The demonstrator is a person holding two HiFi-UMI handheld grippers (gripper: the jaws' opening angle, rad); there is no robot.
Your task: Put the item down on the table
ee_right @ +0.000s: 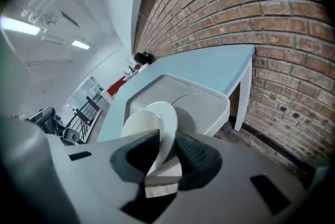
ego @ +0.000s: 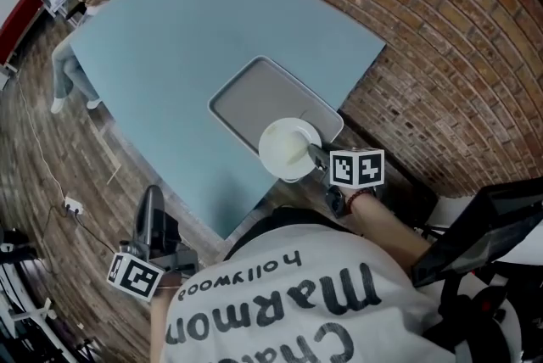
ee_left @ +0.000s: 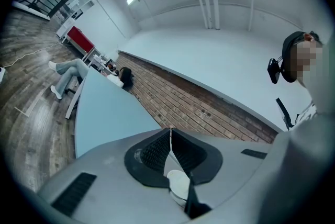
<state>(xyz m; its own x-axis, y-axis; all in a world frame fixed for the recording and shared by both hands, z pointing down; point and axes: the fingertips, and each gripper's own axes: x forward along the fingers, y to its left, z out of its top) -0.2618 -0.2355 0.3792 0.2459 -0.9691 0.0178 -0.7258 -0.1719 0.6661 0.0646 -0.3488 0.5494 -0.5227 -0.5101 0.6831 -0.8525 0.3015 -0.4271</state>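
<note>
My right gripper (ego: 316, 156) has its jaws clamped on the rim of the white plate (ego: 288, 148). The plate is round, so it has no long axis; its hollow face is up, and it reaches away from me over the near corner of the grey tray (ego: 252, 92) on the pale blue counter (ego: 195, 30). Whether it touches the tray I cannot tell. My left gripper (ego: 153, 204) hangs off the counter's near edge, jaws pressed together on nothing.

White round plate (ego: 288, 149), tilted, above the grey tray (ego: 246, 98) corner
</note>
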